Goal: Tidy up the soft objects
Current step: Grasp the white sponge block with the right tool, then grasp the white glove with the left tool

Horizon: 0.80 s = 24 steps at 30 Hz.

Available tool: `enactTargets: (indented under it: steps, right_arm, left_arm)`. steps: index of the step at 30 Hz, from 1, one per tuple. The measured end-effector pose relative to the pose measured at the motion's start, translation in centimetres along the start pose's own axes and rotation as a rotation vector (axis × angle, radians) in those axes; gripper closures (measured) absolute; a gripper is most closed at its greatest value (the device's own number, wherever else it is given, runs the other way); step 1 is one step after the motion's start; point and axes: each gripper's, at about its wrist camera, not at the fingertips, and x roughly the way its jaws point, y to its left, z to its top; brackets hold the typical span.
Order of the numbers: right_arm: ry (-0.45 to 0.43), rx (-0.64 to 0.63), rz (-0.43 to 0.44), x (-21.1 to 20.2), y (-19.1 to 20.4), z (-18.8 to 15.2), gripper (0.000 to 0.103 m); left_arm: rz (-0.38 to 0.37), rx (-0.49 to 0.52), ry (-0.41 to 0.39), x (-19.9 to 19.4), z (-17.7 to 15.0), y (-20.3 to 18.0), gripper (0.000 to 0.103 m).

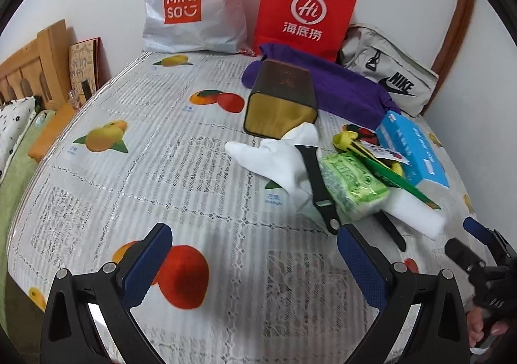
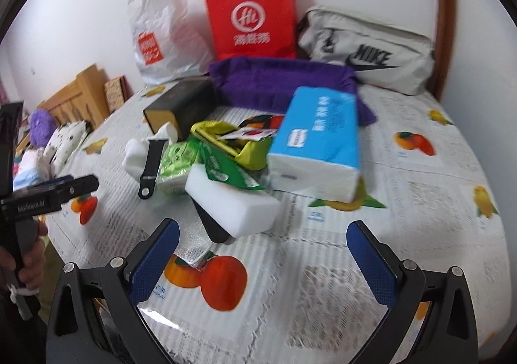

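A pile of items lies on the fruit-print table cover (image 1: 194, 144). It holds a white cloth (image 1: 278, 154), a green tissue pack (image 1: 352, 183), a white sponge block (image 2: 232, 202), a blue tissue pack (image 2: 320, 144) and a purple towel (image 2: 284, 79). My left gripper (image 1: 255, 254) is open over bare cover, short of the pile and to its left, holding nothing. The right gripper (image 2: 265, 251) is also open and empty, its fingers just in front of the sponge block. Each gripper shows at the edge of the other's view: right gripper (image 1: 465, 236), left gripper (image 2: 87, 184).
A black strap (image 1: 318, 183) lies over the cloth, and snack packets (image 2: 232, 144) and a dark tin (image 1: 281, 99) sit in the pile. Against the wall stand a white Miniso bag (image 1: 190, 5), a red paper bag (image 1: 303, 8) and a grey Nike bag (image 2: 368, 50). A wooden headboard (image 1: 29, 70) is at left.
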Motion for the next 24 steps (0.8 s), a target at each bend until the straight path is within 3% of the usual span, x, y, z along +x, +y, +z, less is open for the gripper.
enactTargets:
  steps: [6, 9, 10, 11, 18, 24]
  right_arm:
    - [0.014, -0.117, -0.006, 3.2, 1.2, 0.6, 0.003]
    - [0.025, -0.164, 0.005, 4.4, 1.4, 0.7, 0.024]
    - [0.031, -0.177, 0.021, 4.6, 1.5, 0.6, 0.038]
    - [0.036, -0.182, 0.034, 4.7, 1.4, 0.5, 0.041]
    - [-0.006, -0.081, 0.122, 0.8, 0.0, 0.4, 0.043]
    - [0.031, -0.068, 0.035, -0.7, -1.5, -1.4, 0.043]
  left_arm:
    - [0.006, -0.015, 0.042, 1.5, 0.2, 0.2, 0.000]
    - [0.013, -0.010, 0.049, 2.0, 0.2, 0.0, 0.000]
    - [0.014, -0.009, 0.052, 2.1, 0.3, 0.0, 0.000]
    - [0.011, -0.007, 0.055, 2.2, 0.3, -0.1, 0.000]
    - [-0.024, -0.007, 0.043, 2.0, 0.8, 0.0, 0.000]
    - [-0.064, 0.026, 0.020, 2.0, 1.3, -0.9, 0.000]
